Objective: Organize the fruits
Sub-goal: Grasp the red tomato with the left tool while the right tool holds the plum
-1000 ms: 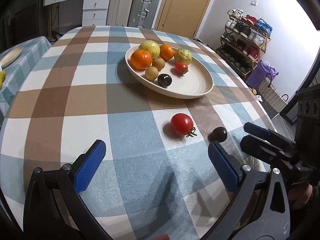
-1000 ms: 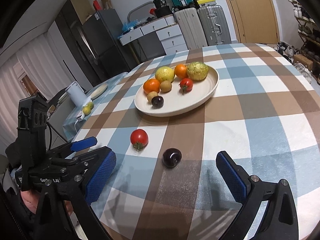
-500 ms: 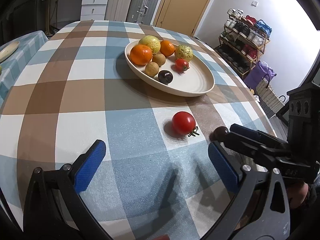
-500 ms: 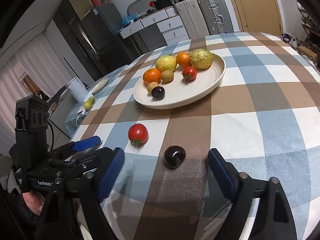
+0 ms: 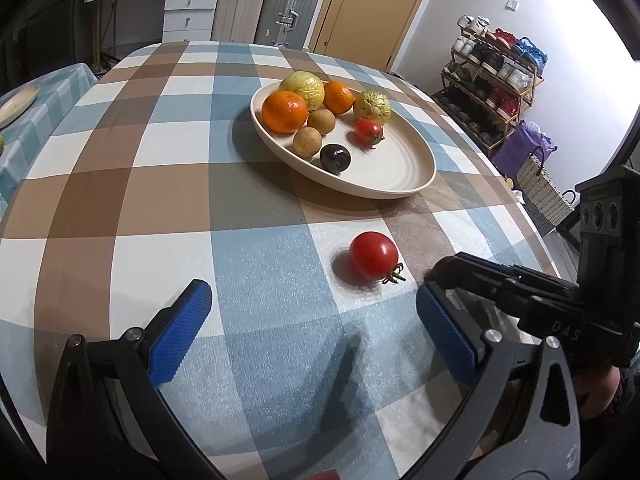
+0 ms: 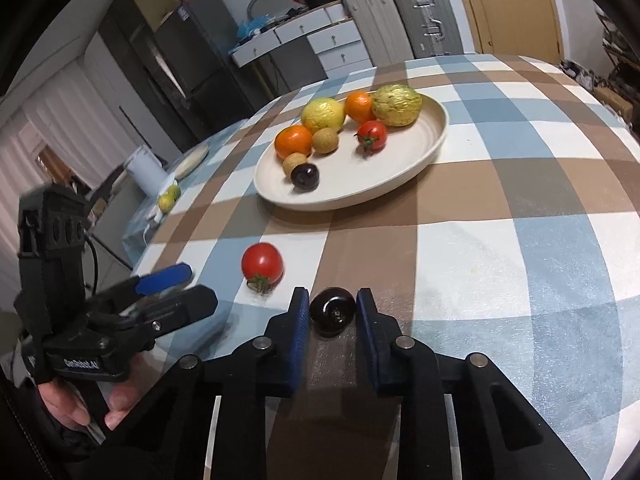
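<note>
A cream plate point(image 5: 400, 184) point(image 6: 400, 184) on the checked table holds oranges, yellow-green fruits, small brown fruits, a small tomato and a dark plum. A red tomato point(image 5: 373, 255) point(image 6: 262, 263) lies loose on the cloth in front of the plate. My right gripper point(image 6: 333, 312) is shut on a dark plum point(image 6: 333, 311) that rests on the cloth. In the left wrist view the right gripper point(image 5: 444, 270) hides most of that plum. My left gripper point(image 5: 308, 320) is open and empty, just short of the tomato.
The table edge curves close on the right in the left wrist view. A shoe rack point(image 5: 492, 80) and a basket point(image 5: 540, 192) stand beyond it. A second table point(image 6: 168, 184) with a white jug and lemons stands to the left.
My right gripper has moved in around the loose dark plum and closed on it. My left gripper has stayed open and shifted slightly toward the tomato.
</note>
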A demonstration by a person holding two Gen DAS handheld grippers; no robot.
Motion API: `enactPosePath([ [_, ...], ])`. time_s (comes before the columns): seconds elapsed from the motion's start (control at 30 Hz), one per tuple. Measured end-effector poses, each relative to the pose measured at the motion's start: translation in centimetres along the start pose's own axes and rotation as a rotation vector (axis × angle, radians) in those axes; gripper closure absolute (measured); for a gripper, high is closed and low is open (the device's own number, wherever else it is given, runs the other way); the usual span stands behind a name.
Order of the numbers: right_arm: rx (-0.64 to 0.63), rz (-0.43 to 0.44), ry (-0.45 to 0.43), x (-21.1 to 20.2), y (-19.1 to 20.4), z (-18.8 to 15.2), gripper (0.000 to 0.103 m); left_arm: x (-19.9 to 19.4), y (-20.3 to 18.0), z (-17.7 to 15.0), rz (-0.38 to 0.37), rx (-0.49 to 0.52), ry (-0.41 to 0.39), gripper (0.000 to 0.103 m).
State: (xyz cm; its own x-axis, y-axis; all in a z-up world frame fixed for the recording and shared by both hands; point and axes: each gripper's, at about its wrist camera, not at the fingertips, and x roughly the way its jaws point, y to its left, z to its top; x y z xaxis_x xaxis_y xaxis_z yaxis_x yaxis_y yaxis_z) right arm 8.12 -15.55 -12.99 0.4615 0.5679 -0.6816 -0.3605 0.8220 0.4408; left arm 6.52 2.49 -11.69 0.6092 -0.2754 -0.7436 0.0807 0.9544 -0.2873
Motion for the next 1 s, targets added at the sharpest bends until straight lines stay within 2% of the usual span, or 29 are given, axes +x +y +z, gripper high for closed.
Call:
enactPosePath([
  [0.4,0.042,0.024,-0.066,-2.1,-1.7,0.2,0.079,1.3,-1.2,1.1,0.040,0.040,0.021,0.001],
  [0.63,0.067,0.032,-0.093,-3.0,-3.0,0.2,0.079,2.5,-2.5,1.6,0.045,0.081,0.042,0.001],
  [0.77,0.084,0.040,-0.103,-3.3,-3.6,0.2,0.079,2.5,-2.9,1.9,0.039,0.094,0.026,0.001],
  [0.83,0.080,0.040,-0.108,-3.4,-3.7,0.3,0.079,2.5,-2.9,2.1,0.026,0.093,0.024,0.004],
  [1.0,0.080,0.054,-0.113,-3.6,-3.8,0.2,0.079,2.7,-3.2,2.2,-0.016,0.109,0.032,0.025],
])
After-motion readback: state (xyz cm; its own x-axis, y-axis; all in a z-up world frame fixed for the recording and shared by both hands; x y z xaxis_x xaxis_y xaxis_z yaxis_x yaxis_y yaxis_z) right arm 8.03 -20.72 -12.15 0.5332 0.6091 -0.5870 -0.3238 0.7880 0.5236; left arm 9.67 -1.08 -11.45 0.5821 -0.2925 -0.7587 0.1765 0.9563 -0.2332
